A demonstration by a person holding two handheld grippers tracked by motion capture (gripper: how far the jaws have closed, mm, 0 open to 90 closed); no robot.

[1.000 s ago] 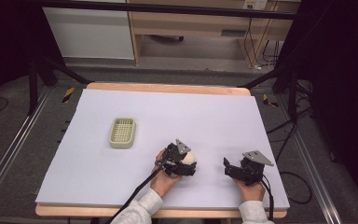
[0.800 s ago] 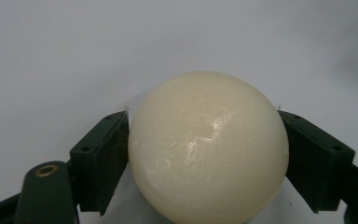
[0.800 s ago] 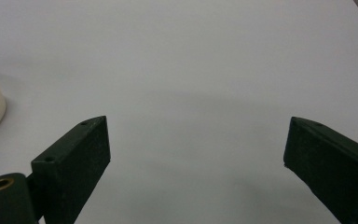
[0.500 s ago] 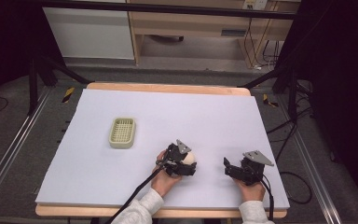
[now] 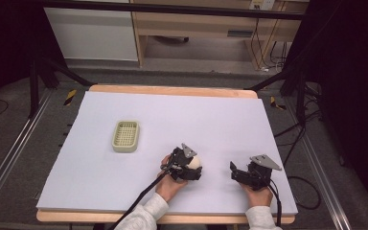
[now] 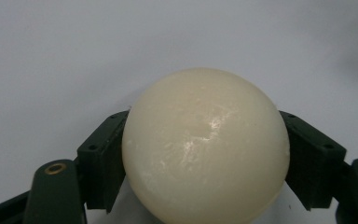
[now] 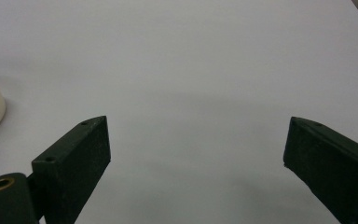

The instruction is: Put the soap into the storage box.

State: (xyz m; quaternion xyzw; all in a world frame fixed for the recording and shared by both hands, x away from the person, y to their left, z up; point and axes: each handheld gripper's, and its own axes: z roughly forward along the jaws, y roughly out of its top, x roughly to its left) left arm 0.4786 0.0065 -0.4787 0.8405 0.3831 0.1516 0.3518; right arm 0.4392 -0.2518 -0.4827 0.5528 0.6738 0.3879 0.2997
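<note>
On the left of the table (image 5: 100,191), a pale green basket (image 5: 125,136) sits empty, well apart from both hands. Nothing has shifted over the last second: the left gripper (image 6: 205,163) stays clamped on a cream ball (image 6: 205,147), both jaws pressed to its sides, low over the table near the front edge. That suggests a settled grasp, ready to lift. The right gripper (image 7: 196,154) rests with jaws spread wide, holding nothing. Bare surface lies between ball and basket.
</note>
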